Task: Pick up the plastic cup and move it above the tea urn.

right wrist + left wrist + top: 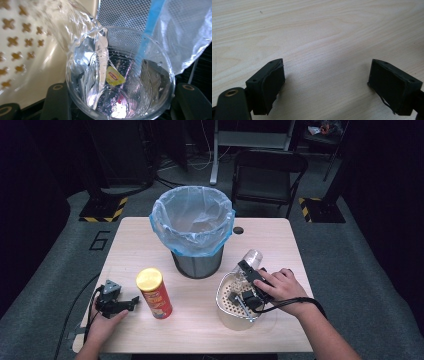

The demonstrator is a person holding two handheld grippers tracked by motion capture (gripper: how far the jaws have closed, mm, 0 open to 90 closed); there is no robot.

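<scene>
Cup [120, 75] with yellow tea tag [115, 76] in right tool [250, 280], lettering illegible.

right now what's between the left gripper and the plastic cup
In the high view, the red chips can stands between the left gripper and the plastic cup; beyond it, bare table.

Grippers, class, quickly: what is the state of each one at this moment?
Left gripper: open, holding nothing, above bare table.
Right gripper: closed on a clear plastic cup, tipped over the cream strainer basket.
</scene>
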